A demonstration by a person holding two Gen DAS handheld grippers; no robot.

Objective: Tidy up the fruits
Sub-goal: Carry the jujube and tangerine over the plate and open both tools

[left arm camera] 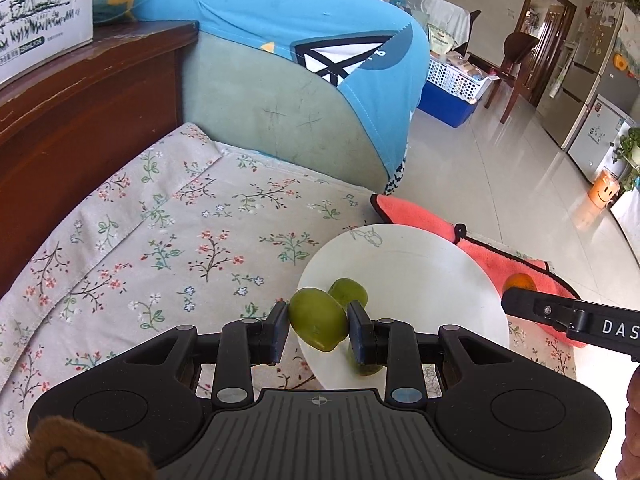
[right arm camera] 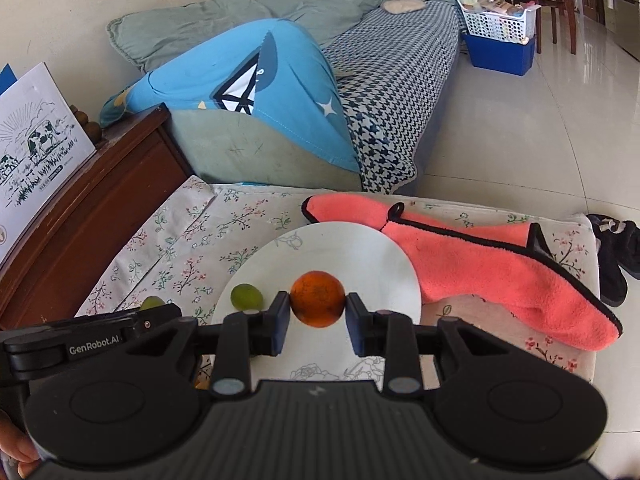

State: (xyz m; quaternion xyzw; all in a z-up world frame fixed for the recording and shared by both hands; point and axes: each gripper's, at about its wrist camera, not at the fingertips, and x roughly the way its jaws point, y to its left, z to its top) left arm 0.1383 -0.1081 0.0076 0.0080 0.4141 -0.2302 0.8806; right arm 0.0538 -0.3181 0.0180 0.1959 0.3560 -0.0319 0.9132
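In the left wrist view, my left gripper (left arm camera: 318, 311) is shut on a green fruit (left arm camera: 317, 325), held just above the near left rim of a white plate (left arm camera: 420, 264). A second green fruit (left arm camera: 349, 291) lies on the plate behind it. A third (left arm camera: 363, 366) is partly hidden under the right finger. In the right wrist view, my right gripper (right arm camera: 318, 301) is shut on a small orange fruit (right arm camera: 317, 299) over the middle of the plate (right arm camera: 360, 252). One green fruit (right arm camera: 247, 297) rests near the plate's left rim. The left gripper's body (right arm camera: 92, 344) reaches in from the left.
The plate sits on a floral cloth (left arm camera: 168, 240). A coral towel (right arm camera: 500, 272) lies against its far right rim. A dark wooden cabinet (left arm camera: 80, 120) with a printed box stands left. A sofa with a blue cushion (left arm camera: 300, 40) is behind. Black shoes (right arm camera: 616, 256) lie on the tiled floor.
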